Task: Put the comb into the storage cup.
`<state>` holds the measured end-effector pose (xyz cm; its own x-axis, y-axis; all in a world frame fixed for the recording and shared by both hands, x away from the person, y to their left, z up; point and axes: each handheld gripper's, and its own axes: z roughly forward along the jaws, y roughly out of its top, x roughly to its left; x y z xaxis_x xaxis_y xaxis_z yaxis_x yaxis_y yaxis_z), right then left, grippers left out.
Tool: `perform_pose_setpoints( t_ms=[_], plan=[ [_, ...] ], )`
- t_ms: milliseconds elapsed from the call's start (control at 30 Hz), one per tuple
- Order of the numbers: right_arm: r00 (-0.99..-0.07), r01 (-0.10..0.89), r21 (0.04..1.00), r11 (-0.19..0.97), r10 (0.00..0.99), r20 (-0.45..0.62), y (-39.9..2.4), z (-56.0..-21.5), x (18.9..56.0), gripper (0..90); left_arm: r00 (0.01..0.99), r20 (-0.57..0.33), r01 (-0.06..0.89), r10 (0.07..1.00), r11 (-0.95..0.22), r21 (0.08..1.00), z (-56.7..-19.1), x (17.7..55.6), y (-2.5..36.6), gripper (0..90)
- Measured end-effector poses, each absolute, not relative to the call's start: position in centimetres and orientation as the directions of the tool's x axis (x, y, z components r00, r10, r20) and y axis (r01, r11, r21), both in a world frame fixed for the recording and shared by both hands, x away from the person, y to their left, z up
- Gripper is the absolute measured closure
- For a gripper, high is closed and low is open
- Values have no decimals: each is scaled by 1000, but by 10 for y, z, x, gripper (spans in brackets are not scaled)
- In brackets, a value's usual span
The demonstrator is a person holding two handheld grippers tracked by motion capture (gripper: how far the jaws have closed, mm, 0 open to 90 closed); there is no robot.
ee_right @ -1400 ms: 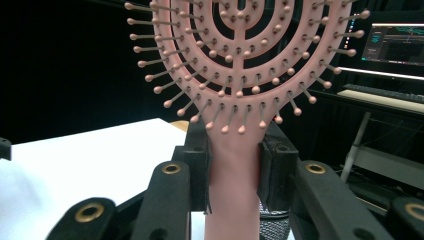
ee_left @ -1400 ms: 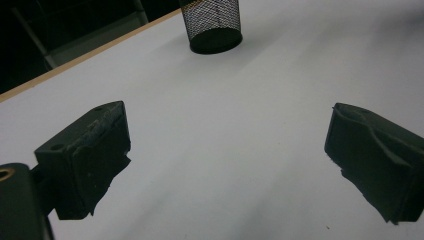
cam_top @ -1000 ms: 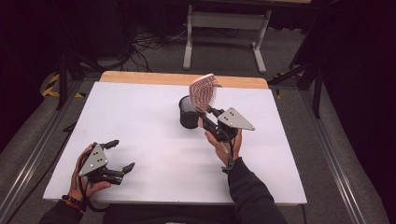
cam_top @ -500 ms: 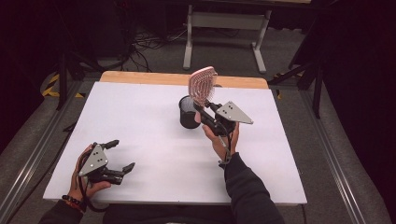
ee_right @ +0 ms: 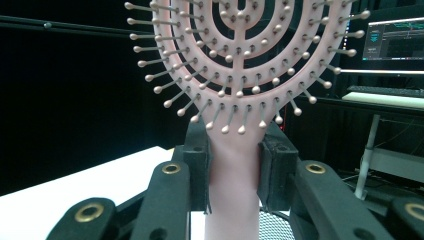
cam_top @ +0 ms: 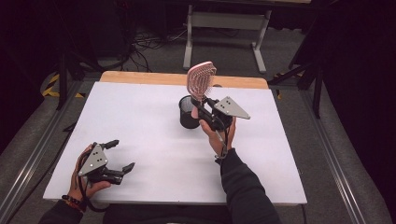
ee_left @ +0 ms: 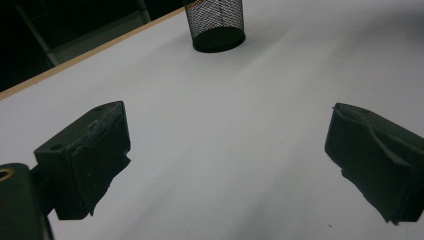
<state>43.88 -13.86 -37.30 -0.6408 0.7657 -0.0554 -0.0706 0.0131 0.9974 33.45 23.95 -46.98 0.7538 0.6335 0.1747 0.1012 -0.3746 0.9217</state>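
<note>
Your left gripper point(cam_top: 120, 154) rests low at the near left of the white desk point(cam_top: 140, 121), jaws spread wide with nothing between them. Mid-desk, the black mesh cup point(cam_top: 187, 112) stands partly hidden behind your right gripper point(cam_top: 200, 107), which is raised and clamped on the handle of the pink vented hairbrush point(cam_top: 200, 79), its bristled head upright above the cup. Dark floor and cables lie beyond.
</note>
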Motion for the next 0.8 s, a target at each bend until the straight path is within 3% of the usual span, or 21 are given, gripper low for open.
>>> perform_pose_setpoints(
  t_ms=[800],
  plan=[
    [-638, -58, 998, -6, 769, -33, -128, -371, 456, 701, 756, 171, 104, 632, -374, 922, -470, 335, 240, 51]
  ],
)
